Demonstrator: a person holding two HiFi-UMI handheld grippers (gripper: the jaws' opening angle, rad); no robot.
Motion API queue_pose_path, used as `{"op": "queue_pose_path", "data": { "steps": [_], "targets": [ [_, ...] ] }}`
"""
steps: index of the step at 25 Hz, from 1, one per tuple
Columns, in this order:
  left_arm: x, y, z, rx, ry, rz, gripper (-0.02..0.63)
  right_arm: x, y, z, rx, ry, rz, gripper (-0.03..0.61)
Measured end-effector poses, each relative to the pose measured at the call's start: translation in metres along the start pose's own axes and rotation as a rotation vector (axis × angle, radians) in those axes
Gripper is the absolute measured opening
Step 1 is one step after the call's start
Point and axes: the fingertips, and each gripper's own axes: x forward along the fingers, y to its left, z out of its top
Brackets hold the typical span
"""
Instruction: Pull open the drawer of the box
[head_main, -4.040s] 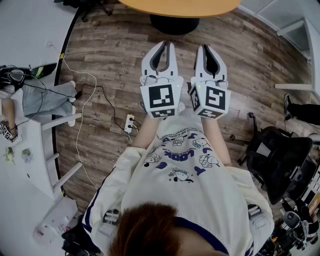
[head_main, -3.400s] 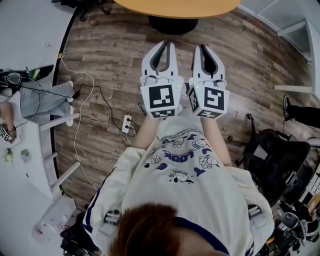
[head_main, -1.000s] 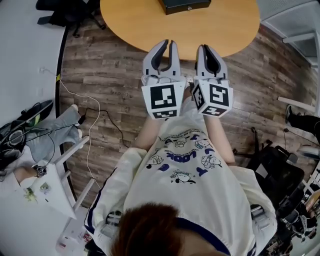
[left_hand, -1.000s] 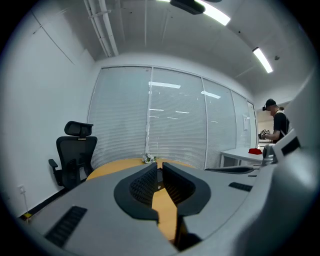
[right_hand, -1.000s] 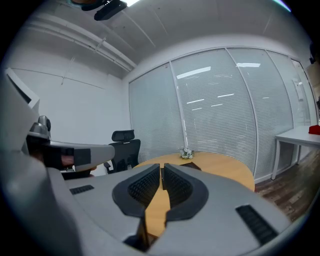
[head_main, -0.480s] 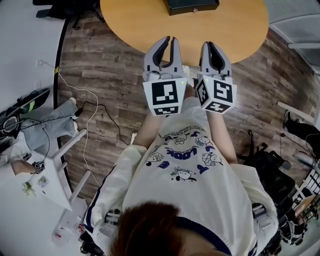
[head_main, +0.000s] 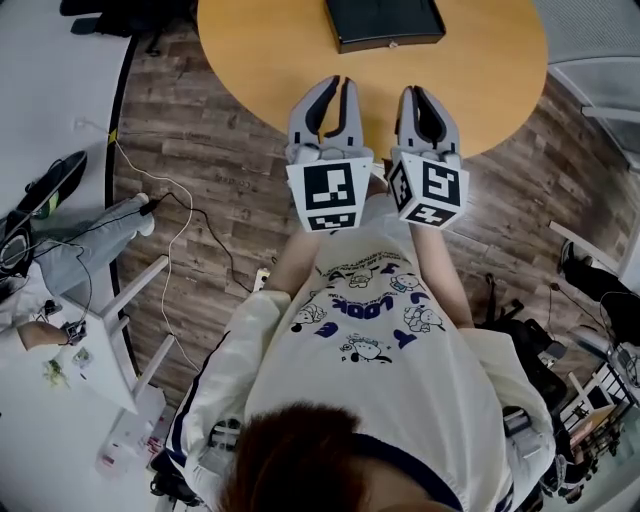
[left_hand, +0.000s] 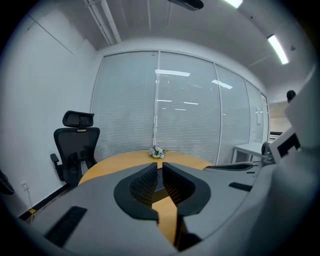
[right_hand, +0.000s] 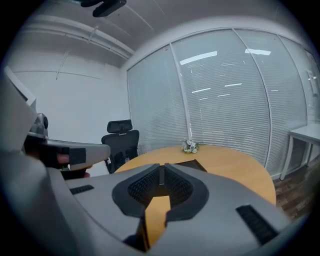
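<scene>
A flat black box (head_main: 385, 22) lies on the round wooden table (head_main: 270, 50) at the top of the head view; its drawer front faces me with a small knob and looks closed. Both grippers hover side by side over the table's near edge, a short way from the box. My left gripper (head_main: 337, 84) is shut with nothing between its jaws, and so is my right gripper (head_main: 418, 92). The left gripper view shows a sliver of the box (left_hand: 158, 183) behind the left gripper (left_hand: 160, 167). In the right gripper view the box (right_hand: 192, 164) lies beyond the right gripper (right_hand: 161, 170).
A small bunch of flowers (left_hand: 158, 151) stands at the table's far side. A black office chair (left_hand: 75, 150) is left of the table, before a wall of blinds. Cables (head_main: 190, 220) trail over the wood floor at the left, by a white desk (head_main: 60, 320). Another black chair (head_main: 525, 345) stands at the right.
The person has walked up to the table: it and the black box have come into the head view and drawn closer. Both grippers stay shut and level, side by side.
</scene>
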Motion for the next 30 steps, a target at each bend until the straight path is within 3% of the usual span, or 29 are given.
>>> {"op": "queue_pose_path", "data": {
  "steps": [13, 16, 30],
  "targets": [
    [0.078, -0.004, -0.011, -0.006, 0.061, 0.031, 0.043, 0.073, -0.037, -0.013, 0.015, 0.107, 0.053, 0.048],
    [0.090, -0.009, -0.018, 0.005, 0.078, 0.027, 0.043, 0.083, -0.042, -0.022, 0.025, 0.137, 0.072, 0.126],
    [0.137, 0.001, -0.062, -0.040, 0.173, 0.048, 0.043, 0.138, -0.055, -0.070, 0.025, 0.259, 0.084, 0.127]
  ]
}}
